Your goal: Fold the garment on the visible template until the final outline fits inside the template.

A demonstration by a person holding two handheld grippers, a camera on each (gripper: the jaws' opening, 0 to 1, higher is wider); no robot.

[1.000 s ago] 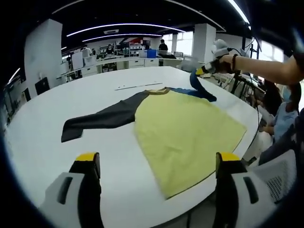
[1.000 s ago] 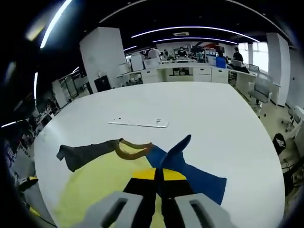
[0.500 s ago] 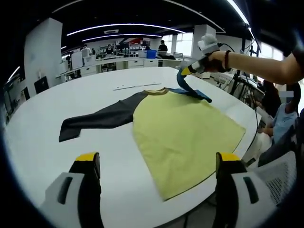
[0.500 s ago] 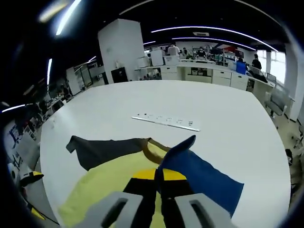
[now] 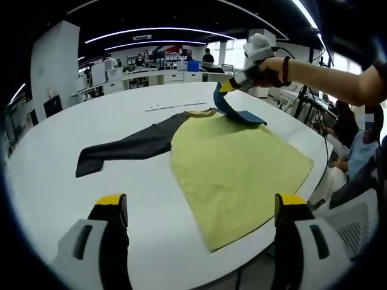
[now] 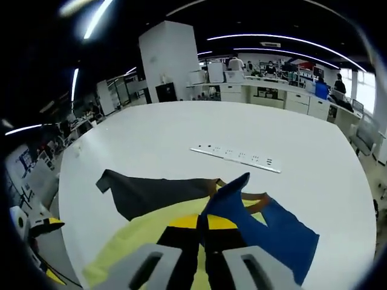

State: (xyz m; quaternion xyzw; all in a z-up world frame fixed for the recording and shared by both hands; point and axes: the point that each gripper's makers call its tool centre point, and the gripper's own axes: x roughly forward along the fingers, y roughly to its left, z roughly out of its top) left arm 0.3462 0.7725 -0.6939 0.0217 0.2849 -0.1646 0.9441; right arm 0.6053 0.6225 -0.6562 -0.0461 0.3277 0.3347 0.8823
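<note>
A garment lies spread on the white table (image 5: 60,181): a yellow body (image 5: 236,163), a dark grey sleeve (image 5: 127,150) stretched to the left and a blue sleeve (image 5: 239,115) at the far right. My right gripper (image 5: 225,89), held by a hand, is shut on the blue sleeve's end and lifts it above the collar. In the right gripper view the blue sleeve (image 6: 275,232) rises from between the shut jaws of my right gripper (image 6: 202,226), with the yellow body (image 6: 145,238) and grey sleeve (image 6: 151,193) below. My left gripper (image 5: 199,208) stands open near the table's front edge, holding nothing.
A thin white strip (image 6: 237,157) lies on the table beyond the collar. Desks, chairs and people fill the room behind the table. A seated person (image 5: 363,145) is close to the table's right edge.
My right gripper has carried the blue sleeve's end up and leftward, toward the collar, folding the sleeve over the garment. The left gripper has stayed put.
</note>
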